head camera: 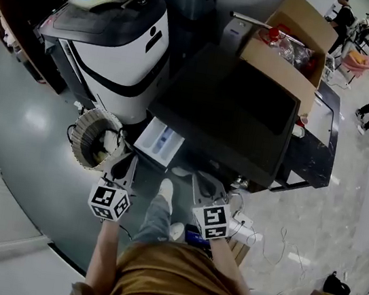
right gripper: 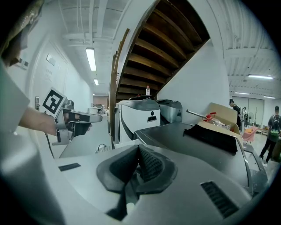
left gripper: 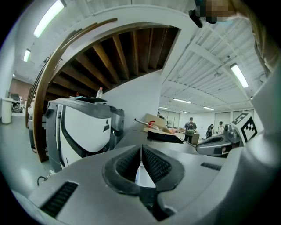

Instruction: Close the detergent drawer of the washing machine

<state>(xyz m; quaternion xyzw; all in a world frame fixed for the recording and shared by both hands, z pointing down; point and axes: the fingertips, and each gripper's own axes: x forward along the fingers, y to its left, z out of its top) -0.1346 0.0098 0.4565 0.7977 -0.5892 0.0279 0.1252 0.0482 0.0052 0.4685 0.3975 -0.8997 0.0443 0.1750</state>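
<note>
Head view, left to right.

- Wicker basket (head camera: 95,138) stands on the floor, just left of the drawer.
- Left gripper (head camera: 127,164): jaws pressed together with nothing between them. The tips are near the drawer's front face; contact cannot be told.
- Detergent drawer (head camera: 160,143) stands pulled out at the front left corner of the washing machine (head camera: 230,116), white tray showing.
- Right gripper (head camera: 201,182): jaws also together and empty, near the machine's front edge, right of the drawer.
- Cardboard box (head camera: 288,49) sits on the machine's far right corner.

Step in hand, by my judgement: push the drawer home. Set the closed left tips on the middle of its face and push straight along the slide, since an off-centre push may jam it.

Room: the basket crowds the left, and a shoe (head camera: 166,194) lies between the grippers.
</note>
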